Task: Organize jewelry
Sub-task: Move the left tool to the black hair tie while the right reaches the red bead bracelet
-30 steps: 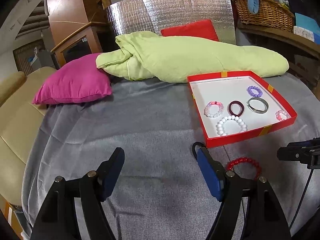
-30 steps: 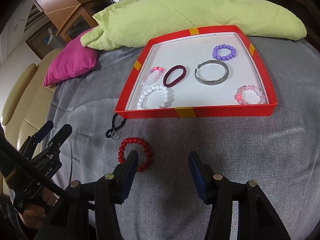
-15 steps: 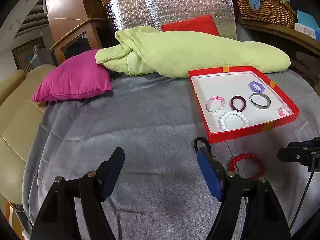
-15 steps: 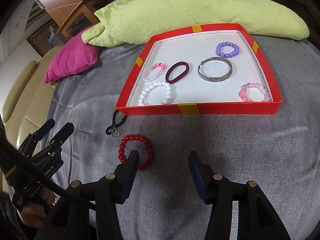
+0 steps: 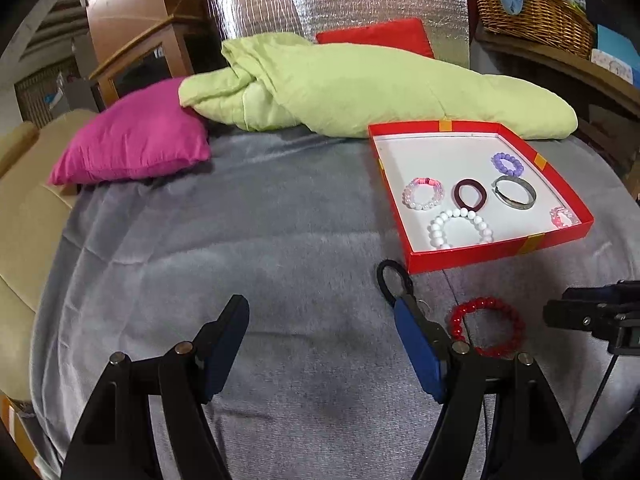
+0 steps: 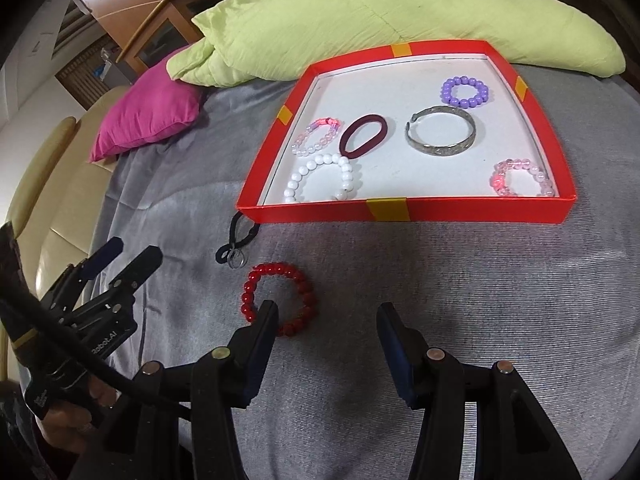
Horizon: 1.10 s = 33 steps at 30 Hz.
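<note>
Right gripper [image 6: 326, 322], jaws half-spread and empty, hovers beside the red bead bracelet [image 6: 279, 299]; a shallow pinch could roll beads away. Left gripper [image 5: 322, 326] jaws wide, empty.

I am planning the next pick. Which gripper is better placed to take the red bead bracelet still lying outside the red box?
Probably the right gripper: it is open and empty, and the red bead bracelet lies just ahead beside its left finger. The left gripper, also open, faces bare blanket, with the bracelet off to its side.

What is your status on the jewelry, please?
Both tools, left and right, open, empty. Red bracelet and black loop outside tray. Nothing blocking.
</note>
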Available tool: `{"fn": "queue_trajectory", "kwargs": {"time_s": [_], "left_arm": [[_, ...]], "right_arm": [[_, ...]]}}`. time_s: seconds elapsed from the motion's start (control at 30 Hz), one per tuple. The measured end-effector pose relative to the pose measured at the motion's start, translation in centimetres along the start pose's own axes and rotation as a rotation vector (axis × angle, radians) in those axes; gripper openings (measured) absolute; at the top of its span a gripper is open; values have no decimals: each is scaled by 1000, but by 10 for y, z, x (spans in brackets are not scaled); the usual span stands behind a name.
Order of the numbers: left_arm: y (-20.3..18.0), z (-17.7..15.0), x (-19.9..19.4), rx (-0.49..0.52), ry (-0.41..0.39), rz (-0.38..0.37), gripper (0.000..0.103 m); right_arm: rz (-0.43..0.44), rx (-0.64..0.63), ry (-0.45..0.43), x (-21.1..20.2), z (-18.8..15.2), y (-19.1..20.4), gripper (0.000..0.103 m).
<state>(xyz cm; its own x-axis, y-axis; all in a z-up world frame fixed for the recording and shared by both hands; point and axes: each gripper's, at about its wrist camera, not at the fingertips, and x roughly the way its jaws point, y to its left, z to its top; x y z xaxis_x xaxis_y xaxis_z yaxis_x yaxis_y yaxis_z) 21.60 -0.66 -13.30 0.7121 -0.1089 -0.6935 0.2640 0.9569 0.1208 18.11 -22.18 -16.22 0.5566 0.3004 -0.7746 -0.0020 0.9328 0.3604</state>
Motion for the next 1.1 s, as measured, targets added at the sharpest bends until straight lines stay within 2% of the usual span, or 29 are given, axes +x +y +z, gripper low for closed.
{"fn": "queue_trajectory", "kwargs": {"time_s": [0.4, 0.47, 0.5, 0.57, 0.6, 0.73, 0.9, 1.1], "left_arm": [[5, -2, 14, -43, 56, -63, 76], [4, -2, 16, -50, 64, -74, 76], [4, -2, 17, -52, 67, -80, 76], [2, -2, 19, -54, 73, -92, 76], [1, -3, 19, -53, 74, -98, 76], [-4, -2, 21, -46, 76, -128, 76], [-12, -1, 31, -67, 118, -212, 76], [-23, 3, 48, -78, 155, -220, 76]], "right_arm": [[-26, -75, 10, 26, -6, 19, 53], [-46, -108, 4, 30, -7, 24, 41], [-65, -132, 3, 33, -8, 27, 31], [-84, -159, -10, 34, -10, 30, 24], [-90, -172, -14, 34, -11, 31, 15], [-116, -216, -31, 30, -12, 30, 10], [-144, -178, -53, 18, -7, 12, 10], [-165, -125, -53, 10, -3, -9, 10]]}}
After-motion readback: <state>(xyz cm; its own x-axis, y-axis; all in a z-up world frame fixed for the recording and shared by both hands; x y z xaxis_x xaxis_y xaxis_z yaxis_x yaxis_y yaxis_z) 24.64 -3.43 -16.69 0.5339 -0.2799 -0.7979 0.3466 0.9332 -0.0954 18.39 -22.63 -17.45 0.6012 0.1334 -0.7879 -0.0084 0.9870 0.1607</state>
